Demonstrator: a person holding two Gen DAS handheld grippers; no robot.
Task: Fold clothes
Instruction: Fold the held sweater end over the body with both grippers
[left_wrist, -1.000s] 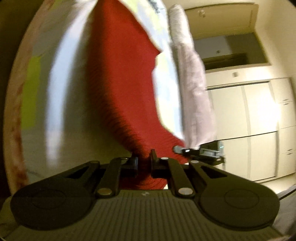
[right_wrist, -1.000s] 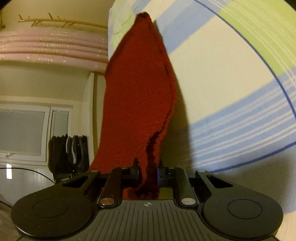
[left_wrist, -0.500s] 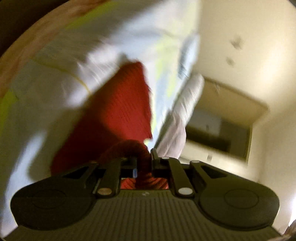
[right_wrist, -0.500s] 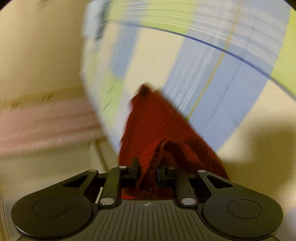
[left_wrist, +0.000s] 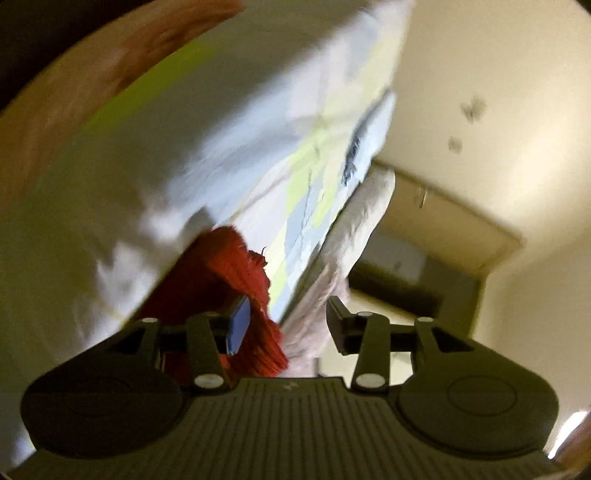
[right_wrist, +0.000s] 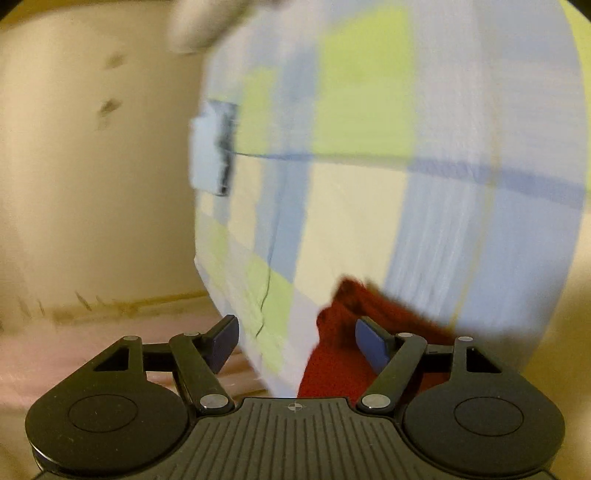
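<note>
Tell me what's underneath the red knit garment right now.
The red knit garment lies on a checked sheet of blue, green and cream, which spreads out around it. Anything directly beneath the garment is covered, and the pictures are blurred.

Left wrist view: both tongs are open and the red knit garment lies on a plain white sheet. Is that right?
Not quite. The sheet is not plain white: the right wrist view shows it checked in blue, lime green and cream. The rest holds: the left tongs and the right tongs are both open, and the red knit garment lies on the sheet.
</note>
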